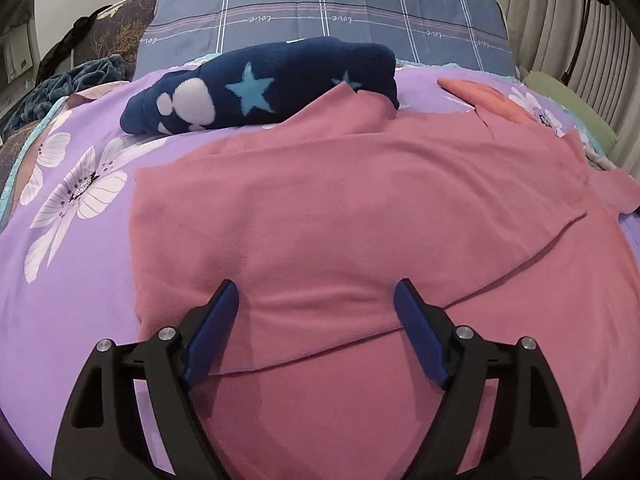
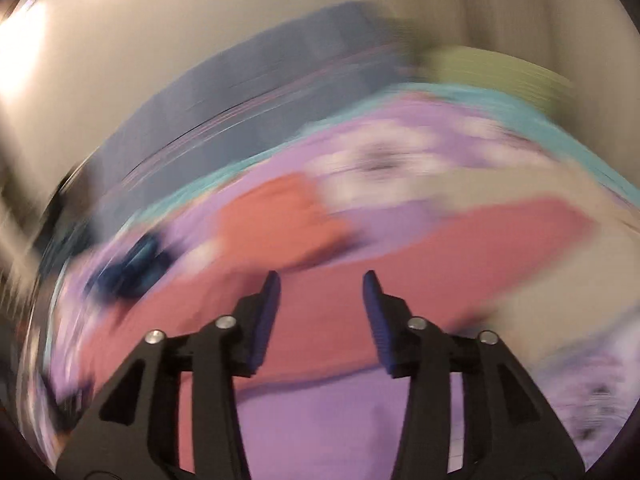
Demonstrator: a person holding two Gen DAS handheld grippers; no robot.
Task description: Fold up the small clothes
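Crowding pink garment: starred navy bundle.

Your right gripper has its two blue fingers apart, and nothing sits between them. Everything past them is blurry. Under the fingers lies a pink cloth on the purple flowered bed cover. An orange cloth lies farther back. A dark blue thing shows at the left.

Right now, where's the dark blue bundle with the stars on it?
In the left wrist view the dark blue bundle lies upper left on the purple floral bedspread, just behind the pink garment, whose far edge overlaps it, in front of the plaid pillow.
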